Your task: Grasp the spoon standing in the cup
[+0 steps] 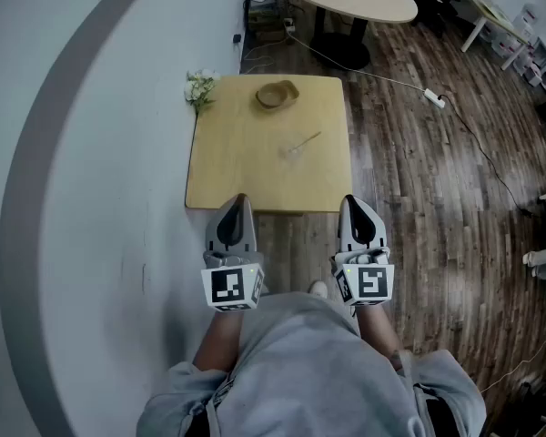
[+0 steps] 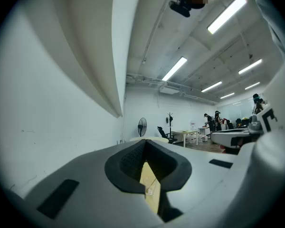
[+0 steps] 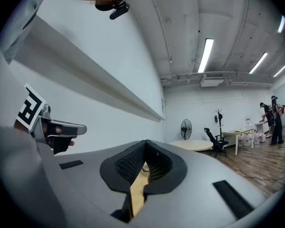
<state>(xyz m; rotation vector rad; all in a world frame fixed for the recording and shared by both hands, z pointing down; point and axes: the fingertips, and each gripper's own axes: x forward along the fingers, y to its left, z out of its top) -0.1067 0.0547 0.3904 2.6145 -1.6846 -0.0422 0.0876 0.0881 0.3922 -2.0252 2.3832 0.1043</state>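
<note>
Item: low wooden table (image 1: pixel 227 171), set against the pale wall, with dark plank floor beyond it.

On it we listed:
- a clear cup (image 1: pixel 292 152), right of the table's middle
- a spoon (image 1: pixel 308 139), standing in that cup and leaning toward the far right
- a brown bowl (image 1: pixel 277 94), near the far edge
- a small bunch of white flowers (image 1: pixel 200 86), at the far left corner

Tools:
- The left gripper (image 1: pixel 239 200) was held level just short of the table's near edge. Its jaws were clenched together on nothing, and only a narrow slit showed between the pads.
- The right gripper (image 1: pixel 353 202) sat level beside the left, also at the near edge. It was clenched in the same way and also empty.

Progress: we judged the task to be at its very start.
- Done: nothing. The spoon was untouched in the cup, well apart from both tools, with bare tabletop between.
- Left to do, in our judgement: pick one gripper (the right sat nearer the cup's side), release its jaws, carry it forward over the table to the handle above the cup rim, and close on the handle without tipping the cup.
</note>
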